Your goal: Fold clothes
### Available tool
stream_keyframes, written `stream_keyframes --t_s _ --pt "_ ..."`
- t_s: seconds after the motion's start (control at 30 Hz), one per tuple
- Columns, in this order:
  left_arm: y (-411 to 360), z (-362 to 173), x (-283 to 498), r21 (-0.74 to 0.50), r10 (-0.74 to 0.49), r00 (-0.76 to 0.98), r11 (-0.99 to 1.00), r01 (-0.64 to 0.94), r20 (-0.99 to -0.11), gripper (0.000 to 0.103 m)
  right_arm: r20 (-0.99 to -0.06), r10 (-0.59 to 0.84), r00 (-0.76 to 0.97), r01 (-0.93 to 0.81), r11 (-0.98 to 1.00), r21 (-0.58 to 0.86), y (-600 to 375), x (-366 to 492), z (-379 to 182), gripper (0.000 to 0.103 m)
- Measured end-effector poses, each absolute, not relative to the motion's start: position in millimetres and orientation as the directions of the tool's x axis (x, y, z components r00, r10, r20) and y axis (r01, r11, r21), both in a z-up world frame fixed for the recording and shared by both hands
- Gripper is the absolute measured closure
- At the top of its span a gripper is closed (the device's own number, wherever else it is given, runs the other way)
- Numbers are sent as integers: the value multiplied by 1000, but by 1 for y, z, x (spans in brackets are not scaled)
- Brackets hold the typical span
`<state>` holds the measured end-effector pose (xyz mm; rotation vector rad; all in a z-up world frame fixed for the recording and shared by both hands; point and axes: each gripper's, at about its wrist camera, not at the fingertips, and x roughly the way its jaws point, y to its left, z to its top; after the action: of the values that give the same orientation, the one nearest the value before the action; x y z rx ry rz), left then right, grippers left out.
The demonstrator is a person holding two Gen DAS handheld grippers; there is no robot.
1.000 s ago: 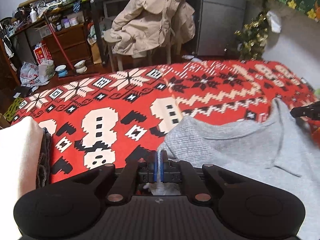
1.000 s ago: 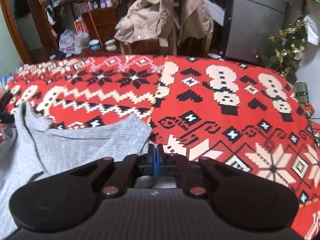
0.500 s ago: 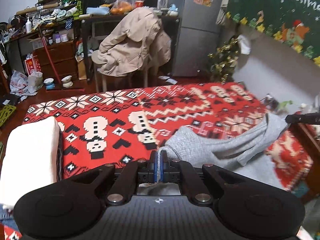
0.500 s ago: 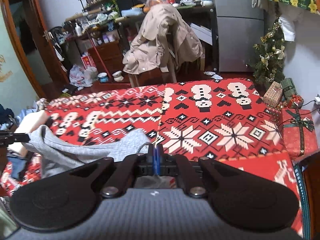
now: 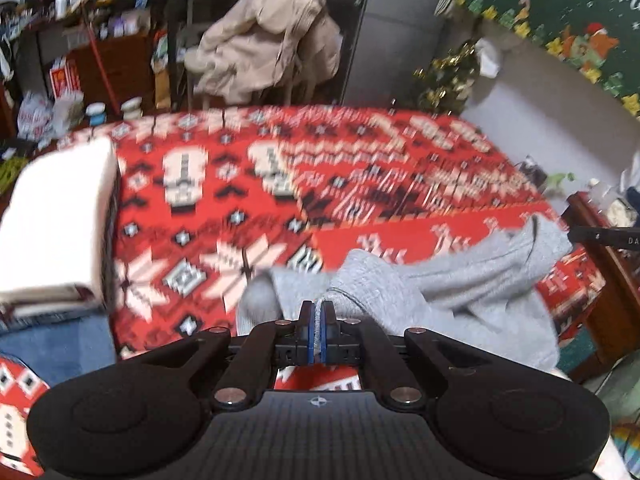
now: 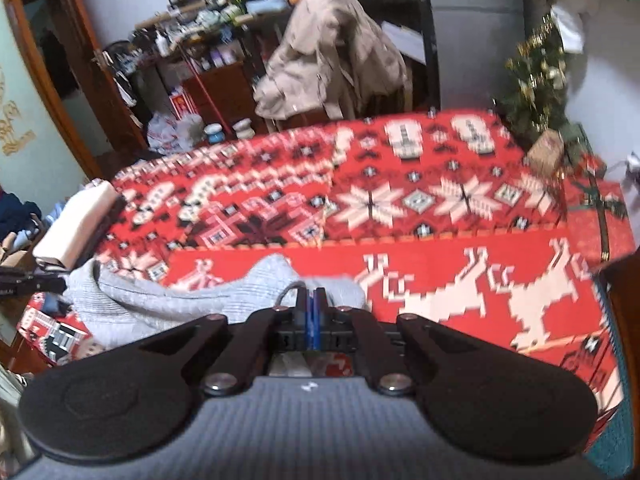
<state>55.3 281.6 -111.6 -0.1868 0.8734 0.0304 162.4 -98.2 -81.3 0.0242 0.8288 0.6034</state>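
A grey ribbed knit top [image 5: 432, 284] hangs slack between my two grippers above a bed spread with a red patterned blanket [image 5: 280, 184]. My left gripper [image 5: 318, 310] is shut on one edge of the grey top. The right gripper's tip [image 5: 596, 236] shows at the far right of this view, holding the other end. In the right wrist view my right gripper [image 6: 310, 300] is shut on the grey top [image 6: 192, 296], which sags left toward the left gripper [image 6: 32, 280]. The red blanket [image 6: 440, 216] lies below.
A stack of folded clothes, white on top [image 5: 56, 220], sits on the bed's left side, also seen as the folded stack [image 6: 76, 224]. Beyond the bed stand a chair with a beige coat [image 5: 268, 40], cluttered shelves, a small Christmas tree [image 6: 536, 80] and wrapped gifts [image 6: 596, 208].
Both grippers have pulled back and risen with the grey top, lifting it off the blanket. The top now hangs bunched between them near the bed's near edge.
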Motion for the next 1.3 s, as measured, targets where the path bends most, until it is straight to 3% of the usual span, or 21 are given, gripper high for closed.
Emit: stream_keyframes --t_s 0.27,0.7,1.2,1.3 --pt "316 -137 101 -241 -70 615 950 -199 -785 100 -693 479 539 -432 863 261 -81 209 -120 102" --pt "337 -152 207 -99 63 615 969 -226 -786 100 -712 411 570 -412 892 186 -18 330 -163 102" --pt "357 -160 285 18 207 625 955 -295 -753 100 -681 360 638 -412 906 93 43 416 -163 103" --pt "361 -163 284 26 220 612 951 -309 -760 93 -690 362 627 -427 900 85 44 421 -171 102"
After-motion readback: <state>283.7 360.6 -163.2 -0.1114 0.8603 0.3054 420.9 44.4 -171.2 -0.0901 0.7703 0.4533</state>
